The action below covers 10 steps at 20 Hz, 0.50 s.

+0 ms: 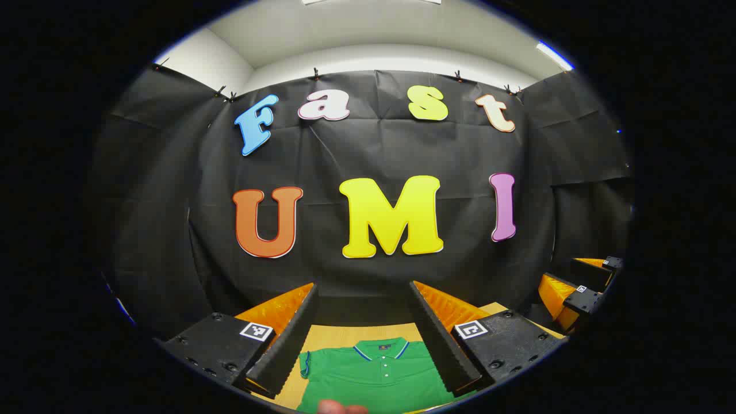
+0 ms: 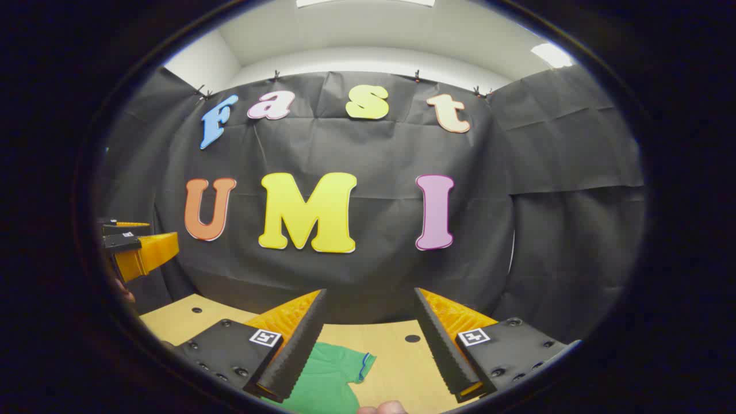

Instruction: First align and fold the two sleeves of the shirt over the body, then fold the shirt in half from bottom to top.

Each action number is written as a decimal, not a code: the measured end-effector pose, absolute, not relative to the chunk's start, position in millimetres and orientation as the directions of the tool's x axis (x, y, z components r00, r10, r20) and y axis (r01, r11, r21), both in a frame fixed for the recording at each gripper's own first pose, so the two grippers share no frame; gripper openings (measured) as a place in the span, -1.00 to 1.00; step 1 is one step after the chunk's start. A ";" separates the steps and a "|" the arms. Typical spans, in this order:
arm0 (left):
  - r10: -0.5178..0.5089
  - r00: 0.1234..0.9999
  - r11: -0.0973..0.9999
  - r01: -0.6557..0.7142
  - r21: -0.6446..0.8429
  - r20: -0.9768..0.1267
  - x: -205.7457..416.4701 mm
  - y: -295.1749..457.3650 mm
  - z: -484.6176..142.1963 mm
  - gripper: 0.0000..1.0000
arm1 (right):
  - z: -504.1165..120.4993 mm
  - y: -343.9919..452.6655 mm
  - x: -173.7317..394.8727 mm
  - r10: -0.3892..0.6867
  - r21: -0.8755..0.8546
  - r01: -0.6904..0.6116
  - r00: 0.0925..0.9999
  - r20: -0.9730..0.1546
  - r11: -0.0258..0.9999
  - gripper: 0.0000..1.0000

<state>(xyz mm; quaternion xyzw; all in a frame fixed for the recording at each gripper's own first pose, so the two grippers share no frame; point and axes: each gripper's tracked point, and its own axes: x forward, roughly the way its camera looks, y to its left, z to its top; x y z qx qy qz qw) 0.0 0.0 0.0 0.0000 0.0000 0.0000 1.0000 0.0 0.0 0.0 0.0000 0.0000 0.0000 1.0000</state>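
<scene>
A green polo shirt (image 1: 374,374) with blue trim on collar and cuffs lies flat on the wooden table (image 1: 339,334), collar toward the wall. My left gripper (image 1: 363,336) is held open above the shirt, its fingers framing the collar. In the right gripper view, the shirt's short sleeve (image 2: 339,368) spreads out on the wooden table (image 2: 397,356). My right gripper (image 2: 368,339) is open above it, nothing between its fingers. The right gripper (image 1: 581,290) also shows at the far right of the left gripper view. The left gripper (image 2: 135,247) shows at the left of the right gripper view.
The table has small round holes (image 2: 412,338) in its top. A fingertip (image 1: 339,407) shows at the bottom edge of the left gripper view. Another fingertip (image 2: 382,408) shows at the bottom of the right gripper view. The black cloth wall stands close behind the table.
</scene>
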 end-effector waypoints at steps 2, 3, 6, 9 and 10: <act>0.001 1.000 1.000 -0.001 -0.011 -0.004 2.6 5.6 -1.7 0.97 | 2.1 4.8 2.5 -0.003 0.002 0.003 1.000 0.003 1.000 0.87; 0.000 1.000 1.000 0.000 -0.015 -0.009 3.6 8.1 -1.9 0.97 | 2.6 7.7 3.4 -0.005 0.004 0.005 1.000 0.002 1.000 0.87; 0.001 1.000 1.000 -0.001 -0.025 -0.012 4.9 14.0 -0.7 0.97 | 4.1 16.7 5.5 0.000 0.010 0.000 1.000 -0.002 1.000 0.87; 0.005 1.000 1.000 -0.005 -0.024 -0.010 2.6 20.5 0.7 0.98 | 2.0 29.3 6.0 0.016 0.013 -0.016 1.000 -0.009 1.000 0.87; 0.009 1.000 1.000 -0.010 -0.025 -0.012 1.6 22.9 0.0 0.97 | 2.2 33.1 6.5 0.023 0.016 -0.023 1.000 -0.010 1.000 0.87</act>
